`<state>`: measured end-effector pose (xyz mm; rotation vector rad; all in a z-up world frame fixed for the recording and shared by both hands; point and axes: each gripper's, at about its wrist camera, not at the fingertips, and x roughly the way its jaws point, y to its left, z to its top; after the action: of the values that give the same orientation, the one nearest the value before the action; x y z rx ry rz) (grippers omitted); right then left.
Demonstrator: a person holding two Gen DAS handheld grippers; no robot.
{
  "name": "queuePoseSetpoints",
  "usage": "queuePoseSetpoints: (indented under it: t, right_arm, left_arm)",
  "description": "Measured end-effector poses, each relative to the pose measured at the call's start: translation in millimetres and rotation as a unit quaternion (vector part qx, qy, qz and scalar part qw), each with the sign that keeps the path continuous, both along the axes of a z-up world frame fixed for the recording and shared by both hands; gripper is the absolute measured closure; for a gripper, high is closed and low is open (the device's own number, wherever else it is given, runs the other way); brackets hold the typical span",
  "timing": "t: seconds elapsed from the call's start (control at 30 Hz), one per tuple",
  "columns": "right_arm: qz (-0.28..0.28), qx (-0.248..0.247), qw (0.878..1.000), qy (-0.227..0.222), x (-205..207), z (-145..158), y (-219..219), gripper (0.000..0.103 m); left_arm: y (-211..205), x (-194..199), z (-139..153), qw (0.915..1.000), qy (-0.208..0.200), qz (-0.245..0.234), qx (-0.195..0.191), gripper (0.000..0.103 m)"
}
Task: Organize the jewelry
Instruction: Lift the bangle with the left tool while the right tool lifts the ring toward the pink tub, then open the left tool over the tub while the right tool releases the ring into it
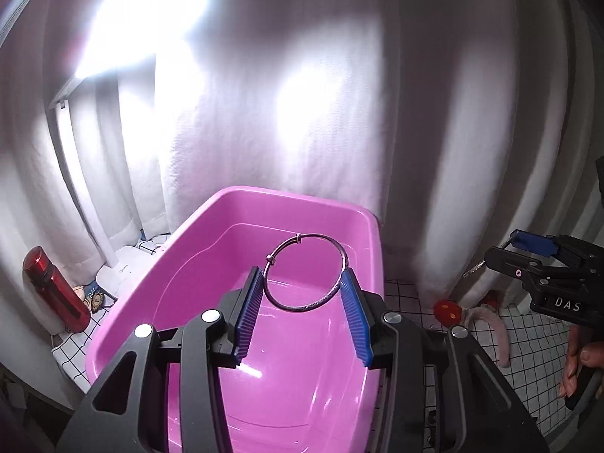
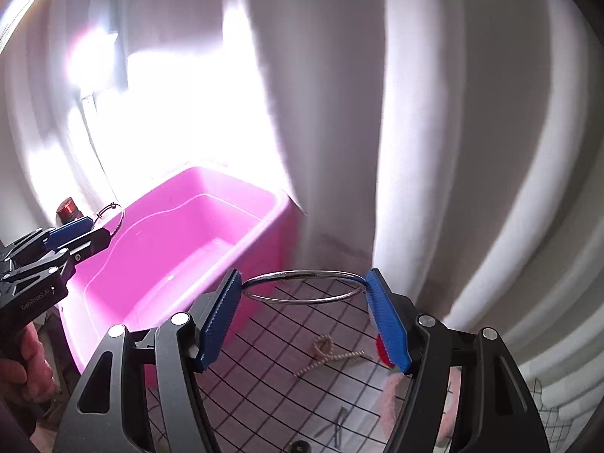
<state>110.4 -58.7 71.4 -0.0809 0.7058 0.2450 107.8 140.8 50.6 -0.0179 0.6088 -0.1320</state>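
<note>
Left claw (image 1: 305, 302) first: its blue ribbed pads (image 1: 249, 313) are clamped on a thin silver bangle with small bead stoppers (image 1: 306, 272), one pad on each side of the ring, which stands upright between them. It hangs above the open pink plastic tub (image 1: 196, 302), whose inside looks bare and glossy. Behind the tub falls a white pleated curtain (image 1: 339, 113), brightly lit. At far left a red translucent bottle (image 1: 54, 290) leans by the curtain, next to the white lamp base (image 1: 120, 268). Over on the right edge I see my right claw (image 1: 507, 249) side-on, a sliver of metal at its tip, and my fingers (image 1: 577, 362) around its handle. A red round item (image 1: 447, 311) lies on the white cloth with black grid lines (image 1: 528, 347) covering the bench.

Now the right wrist view: right claw (image 2: 304, 302) grips a plain silver ring bangle (image 2: 302, 287), lying nearly flat, a blue pad (image 2: 222, 321) at either end of it. This one is beside the tub's near corner, over the grid cloth, not over the tub itself. Below it on the cloth rests a twisted beaded gold chain (image 2: 324, 355). At left, my other claw holds its bangle above the tub's far rim.
</note>
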Motion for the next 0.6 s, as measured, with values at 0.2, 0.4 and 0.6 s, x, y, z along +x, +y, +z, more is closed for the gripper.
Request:
queuePoseSetpoints:
  t: [0.2,0.4,0.6]
  right_arm:
    - [0.056,-0.003,0.998,-0.007,32,5,60,0.038]
    - [0.091,-0.004,0.996,0.014,52,-9,109,0.038]
    - [0.102,-0.020,0.993,0.053,78,-41,137,0.038]
  left_arm:
    - [47,0,-10,0.9990,0.007,0.043,0.003,0.062]
    - [82,10,-25,0.9973,0.028,0.068,-0.003,0.062]
    - [96,27,-53,0.9938,0.078,0.077,-0.015,0.062]
